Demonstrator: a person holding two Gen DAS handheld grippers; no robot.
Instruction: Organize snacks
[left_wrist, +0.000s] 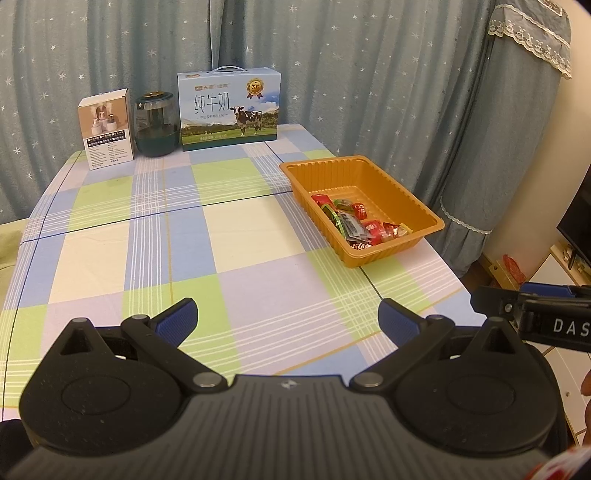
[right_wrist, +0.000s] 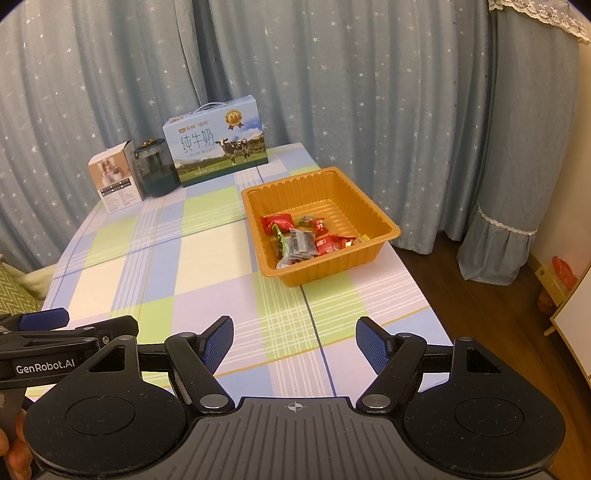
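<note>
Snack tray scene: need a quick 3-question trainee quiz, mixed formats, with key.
1. True or false: the left gripper is shut on a snack.
2. Where are the wrapped snacks?
A. Scattered across the checked tablecloth
B. Inside the orange tray
C. On top of the milk carton
3. Fill in: at the far edge of the table, the dark jar stands between the small white box and the ____.

Key
1. False: both it and the right gripper are open and hold nothing.
2. B
3. milk carton
</note>
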